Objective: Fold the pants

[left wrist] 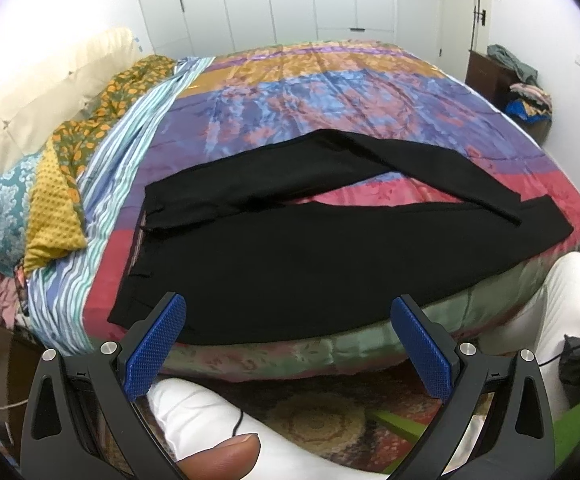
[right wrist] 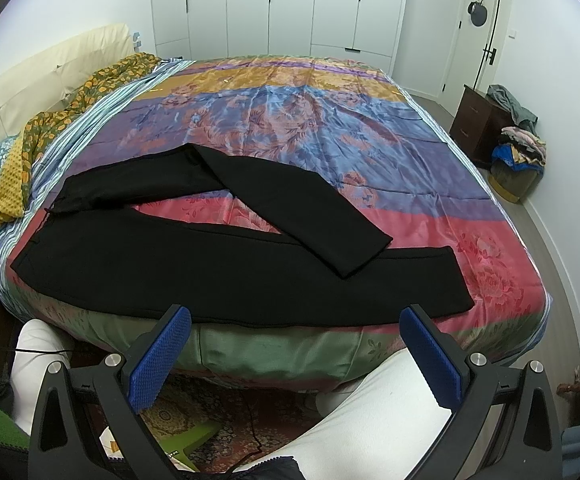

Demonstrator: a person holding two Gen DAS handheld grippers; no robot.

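Pillows [left wrist: 18,200] at bed's left end. Black pants [right wrist: 218,264] lie flat along near edge of bed [right wrist: 330,120], waistband left, far leg angled across near leg. Left hand-held gripper [left wrist: 288,344] and right hand-held gripper [right wrist: 296,350] both wide open, empty, short of the bed edge.

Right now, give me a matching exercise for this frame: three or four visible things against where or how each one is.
Things:
1. black pants
2. left gripper
3. dark wooden cabinet
4. cream headboard

States:
A. by the right wall, clothes piled on it
B. spread on the bed, far leg angled across the near one
C. open, holding nothing
D. at the bed's left end

Pairs: 1-B, 2-C, 3-A, 4-D
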